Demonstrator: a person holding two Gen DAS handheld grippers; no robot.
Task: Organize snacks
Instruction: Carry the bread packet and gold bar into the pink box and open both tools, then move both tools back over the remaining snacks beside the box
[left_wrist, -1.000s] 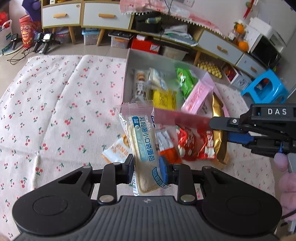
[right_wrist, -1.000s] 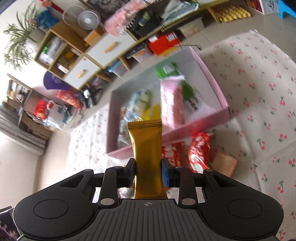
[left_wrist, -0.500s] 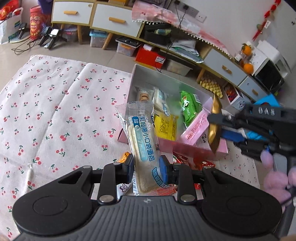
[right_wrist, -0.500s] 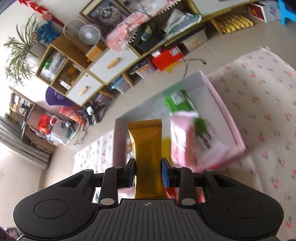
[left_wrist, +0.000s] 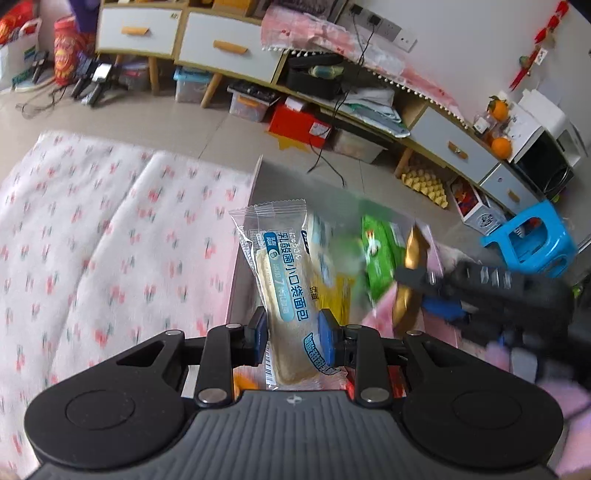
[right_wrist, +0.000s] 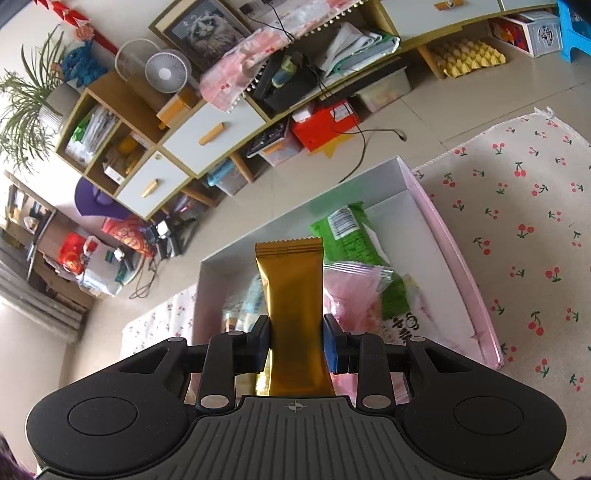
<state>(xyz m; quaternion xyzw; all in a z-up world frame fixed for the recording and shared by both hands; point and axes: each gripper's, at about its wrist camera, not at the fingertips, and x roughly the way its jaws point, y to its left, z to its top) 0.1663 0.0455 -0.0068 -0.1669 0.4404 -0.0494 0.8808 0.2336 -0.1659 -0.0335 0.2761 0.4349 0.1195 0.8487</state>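
Note:
My left gripper (left_wrist: 291, 334) is shut on a clear-wrapped bread packet with blue print (left_wrist: 284, 273) and holds it upright over the near left part of the pink box (left_wrist: 236, 280). My right gripper (right_wrist: 295, 347) is shut on a gold snack bar (right_wrist: 293, 295), upright above the pink box (right_wrist: 461, 266). In the left wrist view the right gripper (left_wrist: 410, 280) and the gold bar (left_wrist: 410, 254) appear blurred at the right. The box holds a green packet (right_wrist: 347, 232), a pink packet (right_wrist: 354, 291) and other snacks.
The box lies on a cherry-print cloth (left_wrist: 92, 240) on the floor. Behind it run low cabinets with drawers (left_wrist: 221, 48), a red box (left_wrist: 299, 122) and cables. A blue stool (left_wrist: 532, 240) stands at the right. Orange and red snacks (left_wrist: 245, 384) show under the left gripper.
Both grippers have moved forward with their snacks, from above the loose snacks in front of the box to above the box itself. Both stay shut.

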